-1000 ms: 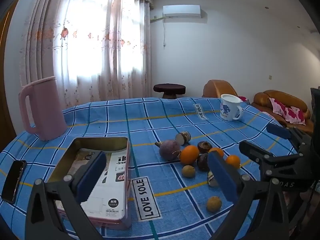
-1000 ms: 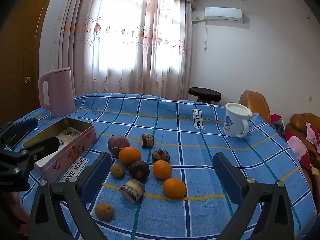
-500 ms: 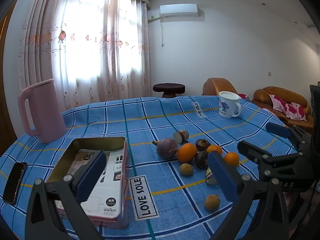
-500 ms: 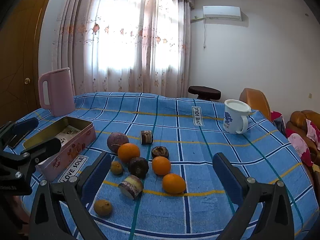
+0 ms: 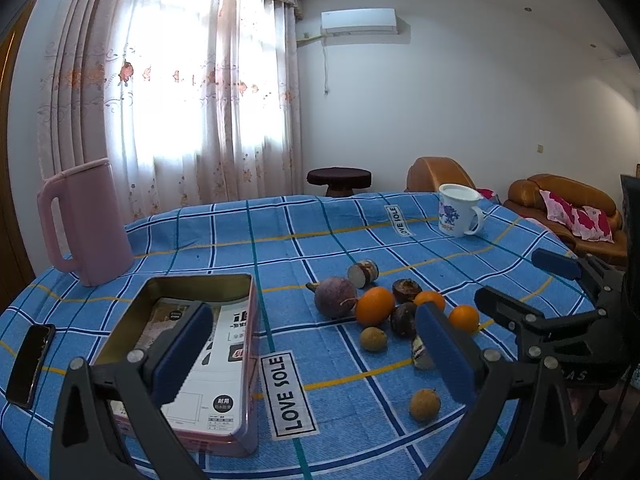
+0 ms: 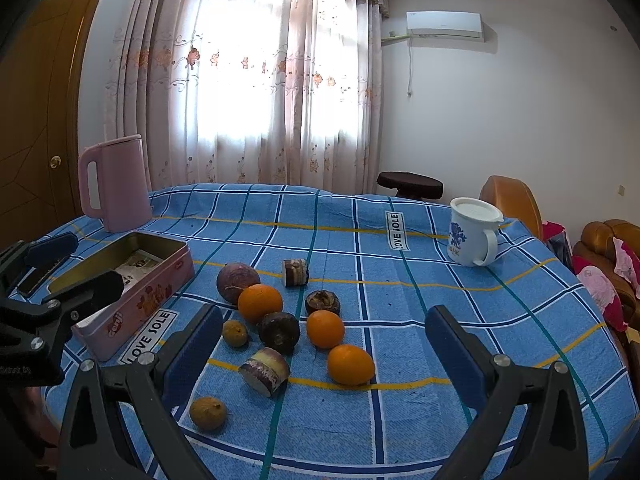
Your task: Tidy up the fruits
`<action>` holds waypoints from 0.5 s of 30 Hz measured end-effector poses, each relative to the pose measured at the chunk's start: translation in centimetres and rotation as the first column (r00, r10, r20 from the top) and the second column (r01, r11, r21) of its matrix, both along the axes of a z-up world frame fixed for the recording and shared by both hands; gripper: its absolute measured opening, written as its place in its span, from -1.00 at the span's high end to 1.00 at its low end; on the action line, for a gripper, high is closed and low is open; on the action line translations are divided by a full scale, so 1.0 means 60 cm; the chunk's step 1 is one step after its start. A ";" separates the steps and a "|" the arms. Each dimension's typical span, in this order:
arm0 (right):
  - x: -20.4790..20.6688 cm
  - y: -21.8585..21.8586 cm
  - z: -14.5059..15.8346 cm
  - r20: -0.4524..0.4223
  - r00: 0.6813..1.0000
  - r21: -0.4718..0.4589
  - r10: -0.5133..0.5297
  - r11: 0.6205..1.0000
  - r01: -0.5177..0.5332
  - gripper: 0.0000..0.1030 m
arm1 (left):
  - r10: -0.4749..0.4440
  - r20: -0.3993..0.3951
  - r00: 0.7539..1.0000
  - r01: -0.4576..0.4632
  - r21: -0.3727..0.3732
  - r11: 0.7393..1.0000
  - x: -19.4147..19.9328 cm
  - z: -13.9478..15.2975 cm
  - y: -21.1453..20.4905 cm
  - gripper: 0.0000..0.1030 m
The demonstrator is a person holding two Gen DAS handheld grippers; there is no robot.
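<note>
Three oranges (image 6: 260,303) lie clustered with the other fruit mid-worktop (image 6: 440,304), beside the pink tin (image 6: 132,292). My left hand-held gripper (image 5: 312,356) and right hand-held gripper (image 6: 324,354) both hover above, jaws spread wide, holding nothing.

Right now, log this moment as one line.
left claw open | right claw open | fruit loose on tablecloth | tin holds no fruit

Left gripper (image 5: 312,354), right gripper (image 6: 324,354): black angular frames, silver screws, fingers (image 6: 456,354) padded in dark blue.
</note>
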State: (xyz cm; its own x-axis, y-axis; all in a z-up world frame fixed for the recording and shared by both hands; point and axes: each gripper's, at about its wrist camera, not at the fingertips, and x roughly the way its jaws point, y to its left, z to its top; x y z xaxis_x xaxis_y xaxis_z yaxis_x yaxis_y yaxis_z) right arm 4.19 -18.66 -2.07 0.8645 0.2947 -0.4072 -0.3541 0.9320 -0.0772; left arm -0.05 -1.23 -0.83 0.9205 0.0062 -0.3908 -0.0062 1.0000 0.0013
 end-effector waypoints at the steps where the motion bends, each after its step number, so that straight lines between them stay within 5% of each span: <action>1: -0.001 0.000 0.000 0.000 1.000 0.000 0.000 1.000 0.000 -0.97 | 0.000 0.001 1.000 0.000 -0.001 1.000 0.000 0.000 0.000 -1.00; 15: -0.002 0.001 -0.005 -0.007 1.000 0.001 0.005 1.000 -0.005 -0.97 | 0.000 0.001 1.000 0.000 -0.001 1.000 -0.001 0.000 -0.001 -1.00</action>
State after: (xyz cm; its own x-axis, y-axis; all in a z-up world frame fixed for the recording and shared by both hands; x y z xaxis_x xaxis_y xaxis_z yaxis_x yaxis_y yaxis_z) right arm 4.05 -18.63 -2.40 0.8599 0.2995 -0.4133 -0.3595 0.9302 -0.0740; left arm -0.12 -1.29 -0.82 0.9207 0.0059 -0.3902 -0.0065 1.0000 -0.0001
